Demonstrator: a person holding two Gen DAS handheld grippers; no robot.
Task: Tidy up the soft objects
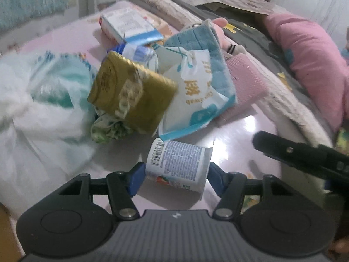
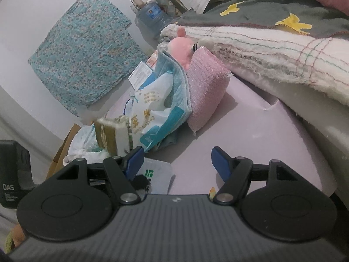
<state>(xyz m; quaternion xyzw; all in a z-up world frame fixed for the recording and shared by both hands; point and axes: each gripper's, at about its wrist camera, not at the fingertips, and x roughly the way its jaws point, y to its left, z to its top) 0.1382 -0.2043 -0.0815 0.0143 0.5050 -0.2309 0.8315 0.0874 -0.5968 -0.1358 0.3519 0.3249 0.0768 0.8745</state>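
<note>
Left tongs (image 1: 176,172): blue pads clamped on both sides of the white pouch (image 1: 177,163), which lies on the glossy lilac surface (image 1: 240,135) nearest the camera.
Right tongs (image 2: 176,163): apart, nothing between them, hovering over the same surface.
Pouch handling: judged light, soft, crushable; printed skin likely slick, so grip across the middle.
Gold pack (image 1: 130,91): one, flat, foil-like, probably slippery.
Swab bag (image 1: 194,96): one, limp.
Blue towel (image 1: 216,54): one.
Pink sponge (image 2: 207,96): one, springy.
Pink plush (image 2: 182,48): one, partly hidden.
</note>
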